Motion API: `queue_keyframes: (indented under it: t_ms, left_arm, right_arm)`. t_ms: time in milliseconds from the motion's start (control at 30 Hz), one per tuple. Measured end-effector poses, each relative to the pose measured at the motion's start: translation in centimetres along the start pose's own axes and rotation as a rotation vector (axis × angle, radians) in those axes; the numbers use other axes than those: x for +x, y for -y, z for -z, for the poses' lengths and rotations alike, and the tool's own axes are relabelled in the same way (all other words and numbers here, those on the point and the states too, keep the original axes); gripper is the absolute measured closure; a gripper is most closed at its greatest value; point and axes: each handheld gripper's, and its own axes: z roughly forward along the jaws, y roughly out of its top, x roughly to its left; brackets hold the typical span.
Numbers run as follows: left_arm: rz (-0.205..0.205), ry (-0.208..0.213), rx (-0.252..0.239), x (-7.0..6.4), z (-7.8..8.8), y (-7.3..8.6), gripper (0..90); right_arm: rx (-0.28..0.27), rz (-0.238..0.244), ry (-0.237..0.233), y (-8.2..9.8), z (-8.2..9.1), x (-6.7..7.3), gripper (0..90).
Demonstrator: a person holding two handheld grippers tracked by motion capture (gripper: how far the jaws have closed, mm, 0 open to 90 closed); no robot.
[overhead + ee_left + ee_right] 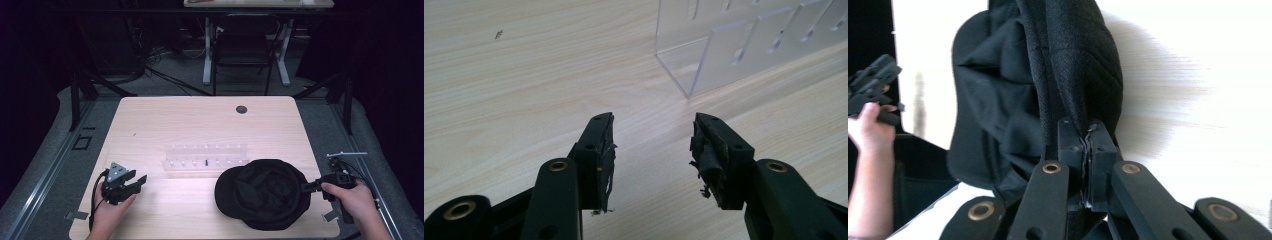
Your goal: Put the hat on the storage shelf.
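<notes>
Nearest us, our right gripper [1087,137] has its fingers clamped on a thin edge of the floppy black fabric cap [262,192], which lies on the pale wooden worktop [200,120]; so shallow a pinch could slip as we lift. Our left gripper [651,150] rests fingers apart and empty, and farther off the clear acrylic slotted rack [205,159] could snag the swinging brim.

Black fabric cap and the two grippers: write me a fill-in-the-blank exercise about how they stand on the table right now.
1. The right gripper has its jaws shut on the edge of the ____ fabric cap.
2. The left gripper holds its jaws ____, with nothing between them.
3. The clear plastic rack stands on the light wooden table, just ____ the cap in the high view.

Missing words: black; open; behind
</notes>
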Motion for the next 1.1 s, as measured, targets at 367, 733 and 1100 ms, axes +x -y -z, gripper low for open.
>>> queue_keyframes:
  t_ms: [367,733,1100]
  left_arm:
    - [-0.002,0.0,0.001,0.0,0.0,0.0,51.3]
    - [-0.002,0.0,0.002,0.0,0.0,0.0,51.3]
    - [-0.002,-0.001,0.003,0.0,-0.1,0.0,51.3]
  right_arm:
    - [-0.024,0.015,-0.093,-0.6,1.5,2.5,88.3]
    - [-0.003,0.037,-0.1,-1.2,2.2,3.9,88.3]
    - [-0.009,0.048,-0.101,-1.5,2.8,5.4,88.3]
